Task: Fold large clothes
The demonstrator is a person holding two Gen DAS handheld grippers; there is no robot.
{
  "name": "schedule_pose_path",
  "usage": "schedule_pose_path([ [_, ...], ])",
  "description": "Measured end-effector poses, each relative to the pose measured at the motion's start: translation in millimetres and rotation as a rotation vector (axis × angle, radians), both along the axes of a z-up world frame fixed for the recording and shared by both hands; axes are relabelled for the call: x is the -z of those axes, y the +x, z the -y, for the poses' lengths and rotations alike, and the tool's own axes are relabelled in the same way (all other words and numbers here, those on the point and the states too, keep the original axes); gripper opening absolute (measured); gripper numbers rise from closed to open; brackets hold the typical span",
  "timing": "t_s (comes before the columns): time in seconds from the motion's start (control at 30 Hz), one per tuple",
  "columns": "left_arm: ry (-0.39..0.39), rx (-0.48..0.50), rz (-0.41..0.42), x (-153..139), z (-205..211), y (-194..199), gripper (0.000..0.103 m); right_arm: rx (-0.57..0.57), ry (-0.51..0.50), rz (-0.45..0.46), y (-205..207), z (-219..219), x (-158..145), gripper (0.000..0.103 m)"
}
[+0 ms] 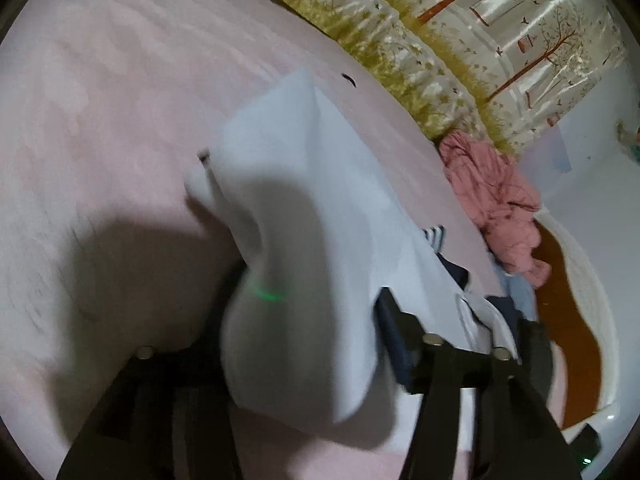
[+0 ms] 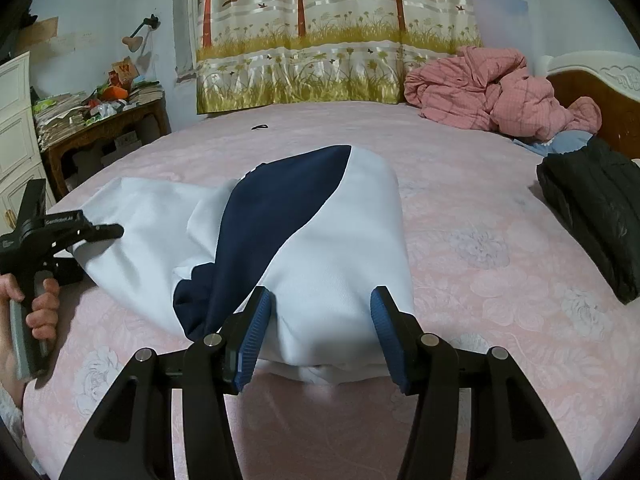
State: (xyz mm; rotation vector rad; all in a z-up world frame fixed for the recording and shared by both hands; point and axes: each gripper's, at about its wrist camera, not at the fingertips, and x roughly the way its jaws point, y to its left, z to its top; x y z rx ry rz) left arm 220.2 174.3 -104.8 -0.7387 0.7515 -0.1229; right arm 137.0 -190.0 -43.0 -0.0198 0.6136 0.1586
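White-and-navy fabric garment (image 2: 328,240) lay bunched and partly folded on the pink floral bedspread (image 2: 480,264). The right gripper (image 2: 320,320) pinched its near edge; the left gripper (image 2: 116,232) touched its far side, grip unclear.

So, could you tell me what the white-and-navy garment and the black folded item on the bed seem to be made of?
White-and-navy garment: probably a smooth, matte knit or sportswear fabric; soft, rounded folds, no sheen.
Black folded item: likely thin, slightly glossy synthetic, perhaps a padded jacket; crinkled surface with faint highlights.
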Motion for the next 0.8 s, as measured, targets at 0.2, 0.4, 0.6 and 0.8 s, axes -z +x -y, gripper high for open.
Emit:
schedule_pose_path([
  [0.2,0.128,-0.018,0.055,-13.6,0.7,2.1,0.035,0.0,-0.001,0.0,-0.1,0.6,0.6,0.056],
  [0.4,0.324,0.049,0.26,-73.1,44.8,-20.3,0.012,0.005,-0.01,0.0,0.5,0.2,0.9,0.056],
  [0.6,0.366,0.213,0.451,-158.5,134.2,-47.2,0.01,0.004,0.015,-0.003,2.3,3.4,3.6,0.056],
  [0.8,0.392,0.417,0.416,-166.7,252.2,-29.3,0.01,-0.041,0.146,-0.014,6.5,21.5,8.7,0.059],
])
